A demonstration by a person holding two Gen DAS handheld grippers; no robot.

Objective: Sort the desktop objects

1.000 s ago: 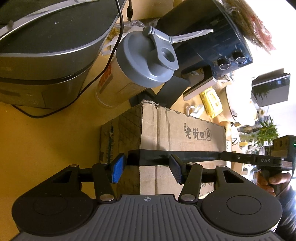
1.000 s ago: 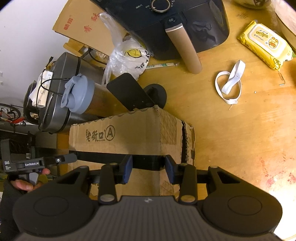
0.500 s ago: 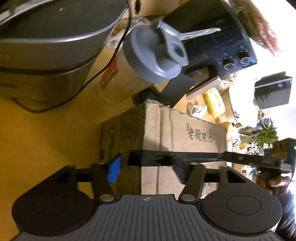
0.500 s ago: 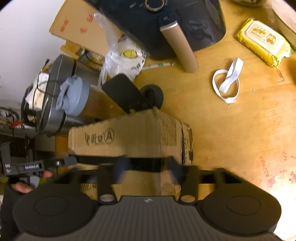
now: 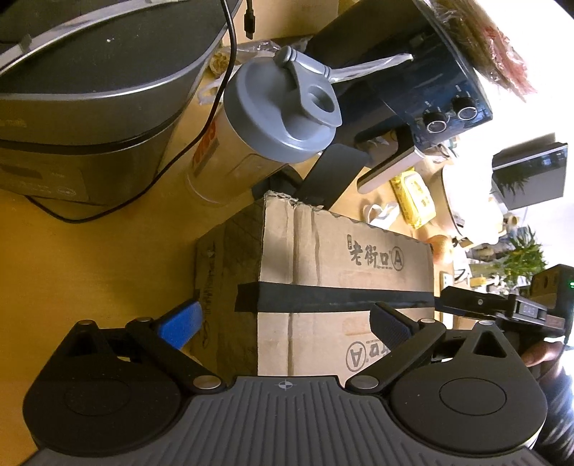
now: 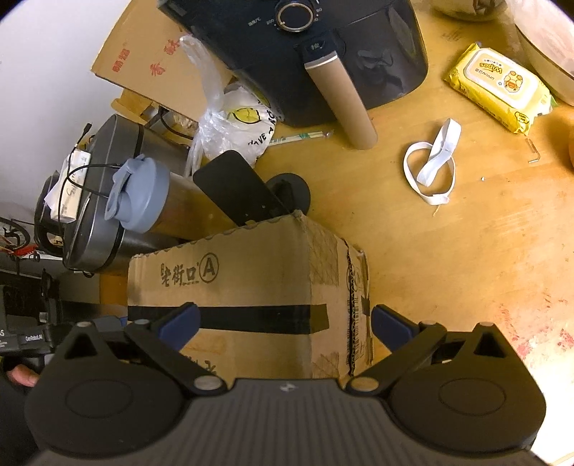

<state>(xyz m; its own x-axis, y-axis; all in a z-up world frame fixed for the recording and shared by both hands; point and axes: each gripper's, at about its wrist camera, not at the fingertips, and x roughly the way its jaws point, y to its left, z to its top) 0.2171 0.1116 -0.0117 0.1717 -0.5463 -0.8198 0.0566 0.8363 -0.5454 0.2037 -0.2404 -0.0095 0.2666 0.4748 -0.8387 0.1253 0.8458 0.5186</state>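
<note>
Wipes [image 6: 498, 88] and white strap [image 6: 432, 165] show clearly only from the right hand-held gripper [image 6: 283, 322] — both hand-held grippers spread over the cardboard box [image 5: 344, 272].

On the brown taped cardboard box [image 6: 251, 283], Chinese characters followed by a circled "A" are printed. "Wipes" is read on the yellow wipes packet [image 6: 498, 86] at two o'clock. "200" is marked beside the dark air fryer's dial [image 6: 296, 16].
</note>
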